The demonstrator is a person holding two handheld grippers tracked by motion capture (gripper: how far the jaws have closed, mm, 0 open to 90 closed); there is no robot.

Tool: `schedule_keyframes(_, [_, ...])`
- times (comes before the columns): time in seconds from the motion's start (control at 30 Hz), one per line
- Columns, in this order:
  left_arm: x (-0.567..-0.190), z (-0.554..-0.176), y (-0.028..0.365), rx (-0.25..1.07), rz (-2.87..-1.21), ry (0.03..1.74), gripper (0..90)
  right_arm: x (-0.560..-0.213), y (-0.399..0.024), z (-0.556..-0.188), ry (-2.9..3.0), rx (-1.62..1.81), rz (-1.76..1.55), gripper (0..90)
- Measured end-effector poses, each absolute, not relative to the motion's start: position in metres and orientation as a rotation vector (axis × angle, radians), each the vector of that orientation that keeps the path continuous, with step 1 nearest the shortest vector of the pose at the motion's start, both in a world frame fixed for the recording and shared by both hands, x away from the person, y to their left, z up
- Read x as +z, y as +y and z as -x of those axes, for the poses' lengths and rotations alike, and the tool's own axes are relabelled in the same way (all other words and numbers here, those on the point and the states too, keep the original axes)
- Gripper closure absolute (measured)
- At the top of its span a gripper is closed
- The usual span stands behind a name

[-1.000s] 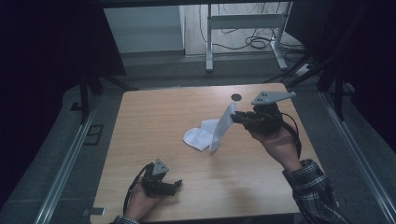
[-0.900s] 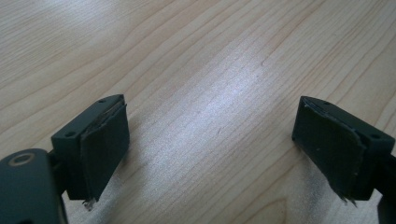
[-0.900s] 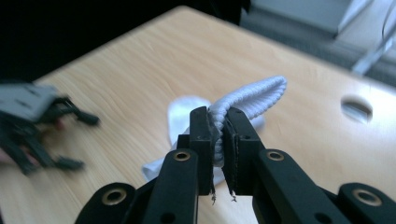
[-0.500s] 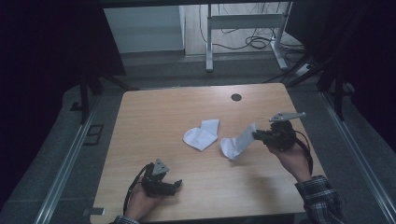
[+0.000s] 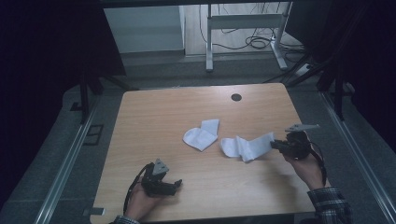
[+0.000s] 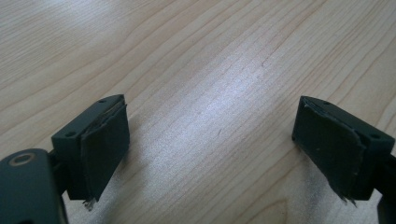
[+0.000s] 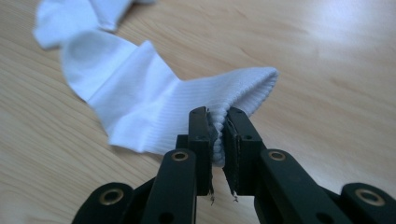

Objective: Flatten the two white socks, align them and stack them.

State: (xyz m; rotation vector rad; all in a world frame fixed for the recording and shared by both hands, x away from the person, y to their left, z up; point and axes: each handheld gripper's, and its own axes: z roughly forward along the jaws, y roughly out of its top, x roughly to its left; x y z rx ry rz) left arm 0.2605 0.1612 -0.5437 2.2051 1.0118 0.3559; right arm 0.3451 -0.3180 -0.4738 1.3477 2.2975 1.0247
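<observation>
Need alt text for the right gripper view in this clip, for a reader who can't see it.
The right gripper has its two black jaws shut on the ribbed cuff of a white sock, which stretches away to the upper left across the light wooden table. A second white sock, blurred, lies beyond it.

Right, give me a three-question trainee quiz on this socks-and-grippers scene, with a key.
1. True or false: the right gripper is shut on the cuff of a white sock.
2. The left gripper is: A) clamped on a sock, B) open over bare table, C) holding a cable.
3. How many white socks lie on the table, counting the folded sock?

Key: 1 true; 2 B; 3 two.
</observation>
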Motion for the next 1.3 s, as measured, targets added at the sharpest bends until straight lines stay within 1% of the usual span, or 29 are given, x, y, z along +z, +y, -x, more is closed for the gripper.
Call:
schedule_keyframes(0.13, [-0.543, -0.261, 0.161, 0.355, -2.206, 1.015, 11.2, -0.484, -0.326, -0.346, 2.290, 0.997, -1.375, 80.8])
schedule_keyframes(0.2, [-0.543, -0.262, 0.160, 0.353, -2.211, 1.026, 11.4, -0.493, -0.334, -0.346, 2.278, 0.980, -1.408, 77.8])
schedule_keyframes(0.23, [-0.543, -0.262, 0.160, 0.353, -2.211, 1.026, 11.5, -0.496, -0.337, -0.346, 2.269, 0.979, -1.411, 74.2])
schedule_keyframes(0.27, [-0.542, -0.262, 0.159, 0.353, -2.213, 1.031, 11.5, -0.496, -0.337, -0.346, 2.269, 0.979, -1.411, 74.2])
schedule_keyframes(0.37, [-0.539, -0.264, 0.158, 0.345, -2.228, 1.051, 15.6, -0.499, -0.346, -0.343, 2.240, 1.003, -1.434, 63.8])
schedule_keyframes(0.4, [-0.538, -0.266, 0.158, 0.342, -2.232, 1.059, 15.6, -0.499, -0.346, -0.343, 2.240, 1.003, -1.434, 63.8])
schedule_keyframes(0.43, [-0.535, -0.270, 0.157, 0.318, -2.233, 1.083, 20.0, -0.499, -0.350, -0.342, 2.229, 1.012, -1.441, 62.1])
schedule_keyframes(0.5, [-0.532, -0.275, 0.155, 0.292, -2.214, 1.106, 22.3, -0.499, -0.352, -0.341, 2.217, 1.015, -1.441, 60.9])
schedule_keyframes(0.63, [-0.527, -0.282, 0.148, 0.285, -2.210, 1.102, 24.8, -0.502, -0.351, -0.341, 2.217, 1.002, -1.425, 59.2])
schedule_keyframes(0.7, [-0.521, -0.289, 0.135, 0.279, -2.224, 1.050, 24.8, -0.505, -0.350, -0.341, 2.220, 0.990, -1.416, 58.8])
schedule_keyframes(0.73, [-0.521, -0.289, 0.135, 0.279, -2.224, 1.050, 24.9, -0.505, -0.350, -0.341, 2.220, 0.990, -1.416, 58.8])
schedule_keyframes(0.87, [-0.515, -0.301, 0.110, 0.294, -2.239, 0.993, 26.4, -0.507, -0.350, -0.339, 2.217, 0.974, -1.397, 58.0])
schedule_keyframes(1.0, [-0.513, -0.309, 0.089, 0.318, -2.248, 0.957, 30.1, -0.509, -0.352, -0.337, 2.220, 0.961, -1.379, 55.6])
schedule_keyframes(1.1, [-0.509, -0.316, 0.076, 0.342, -2.253, 0.937, 31.4, -0.511, -0.354, -0.335, 2.223, 0.955, -1.375, 55.8])
schedule_keyframes(1.23, [-0.502, -0.327, 0.061, 0.340, -2.234, 0.933, 32.2, -0.511, -0.356, -0.335, 2.211, 0.965, -1.381, 57.0])
schedule_keyframes(1.3, [-0.497, -0.335, 0.051, 0.352, -2.217, 0.940, 32.9, -0.511, -0.356, -0.336, 2.204, 0.979, -1.390, 59.7])
